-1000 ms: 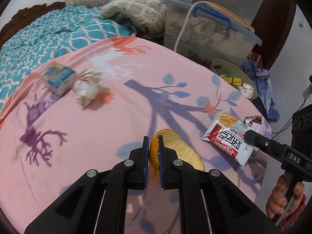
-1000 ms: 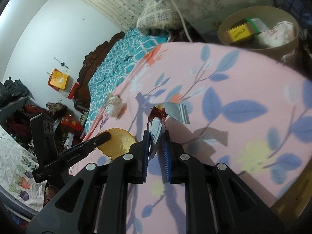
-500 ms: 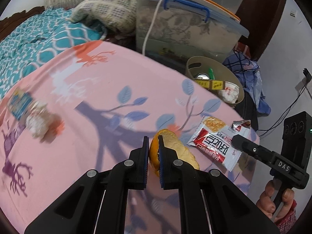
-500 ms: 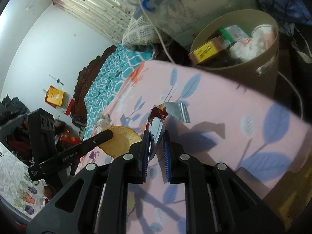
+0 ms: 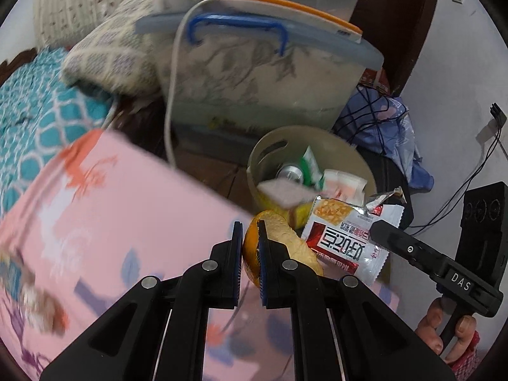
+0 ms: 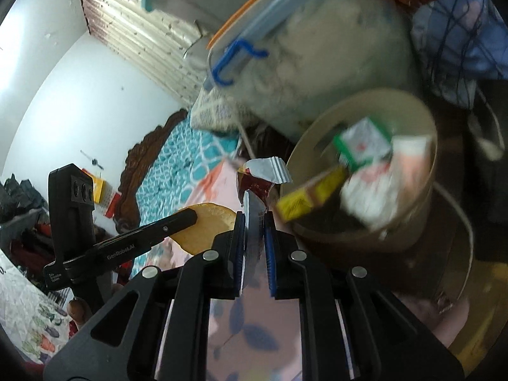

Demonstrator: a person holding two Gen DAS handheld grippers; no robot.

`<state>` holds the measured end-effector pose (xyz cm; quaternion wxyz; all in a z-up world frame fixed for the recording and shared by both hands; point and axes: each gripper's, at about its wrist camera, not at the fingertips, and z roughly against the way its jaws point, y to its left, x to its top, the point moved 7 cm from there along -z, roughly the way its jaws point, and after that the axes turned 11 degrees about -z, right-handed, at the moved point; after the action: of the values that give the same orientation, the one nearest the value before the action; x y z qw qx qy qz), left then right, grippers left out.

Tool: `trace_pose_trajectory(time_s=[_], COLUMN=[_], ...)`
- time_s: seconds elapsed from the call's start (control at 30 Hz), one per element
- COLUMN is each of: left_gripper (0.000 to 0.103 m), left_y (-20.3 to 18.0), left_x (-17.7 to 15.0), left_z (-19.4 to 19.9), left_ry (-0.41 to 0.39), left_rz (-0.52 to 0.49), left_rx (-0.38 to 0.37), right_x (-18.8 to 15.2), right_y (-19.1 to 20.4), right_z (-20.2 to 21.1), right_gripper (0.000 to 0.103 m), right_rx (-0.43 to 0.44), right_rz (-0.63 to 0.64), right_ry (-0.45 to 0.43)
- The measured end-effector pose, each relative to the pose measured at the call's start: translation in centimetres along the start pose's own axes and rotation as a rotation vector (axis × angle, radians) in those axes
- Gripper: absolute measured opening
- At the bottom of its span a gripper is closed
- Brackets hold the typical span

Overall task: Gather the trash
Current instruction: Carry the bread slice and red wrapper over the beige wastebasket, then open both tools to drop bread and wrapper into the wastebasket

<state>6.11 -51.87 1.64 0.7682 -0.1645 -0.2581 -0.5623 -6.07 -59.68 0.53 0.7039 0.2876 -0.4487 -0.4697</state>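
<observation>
Bin [image 5: 254, 158] lies just ahead of and below both jaws: left gripper [image 5: 250, 247] clenches orange peel [image 5: 285, 238], right gripper [image 6: 254, 231] grasps snack wrapper [image 6: 254, 219].

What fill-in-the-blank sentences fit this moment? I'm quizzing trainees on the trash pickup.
1. The left gripper is shut on an ____ peel.
2. The right gripper pinches a torn snack ____.
3. The open round bin beyond the pink sheet already holds a drink ____.

Missing words: orange; wrapper; can
</observation>
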Motion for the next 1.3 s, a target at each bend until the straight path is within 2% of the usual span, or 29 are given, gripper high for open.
trace_pose_trajectory(time_s=[0.27, 0.5, 0.77, 1.0, 1.3], left_gripper=[0.008, 0.008, 0.008, 0.008, 0.011], left_y=[-2.9, -4.8, -5.3, -4.7, -4.1], left_x=[7.2, 10.4, 11.0, 10.7, 10.2], left_z=[-3.0, -6.7, -9.4, -10.7, -11.5], left_ry=[-0.023, -0.015, -0.012, 0.004, 0.010], left_rz=[-0.063, -0.120, -0.168, -0.183, -0.182], left_rx=[-0.009, 0.032, 0.110, 0.156, 0.170], right_x=[5.7, 8.9, 9.9, 10.0, 10.0], right_y=[-2.7, -5.8, -7.4, -7.6, -7.9], right_z=[0.4, -0.3, -1.8, -2.8, -3.7], right_gripper=[0.015, 0.015, 0.015, 0.015, 0.015], right_rx=[0.002, -0.021, -0.037, -0.081, -0.150], right_rz=[-0.060, -0.111, -0.127, -0.080, -0.037], right_ry=[-0.067, -0.088, -0.081, -0.077, -0.064])
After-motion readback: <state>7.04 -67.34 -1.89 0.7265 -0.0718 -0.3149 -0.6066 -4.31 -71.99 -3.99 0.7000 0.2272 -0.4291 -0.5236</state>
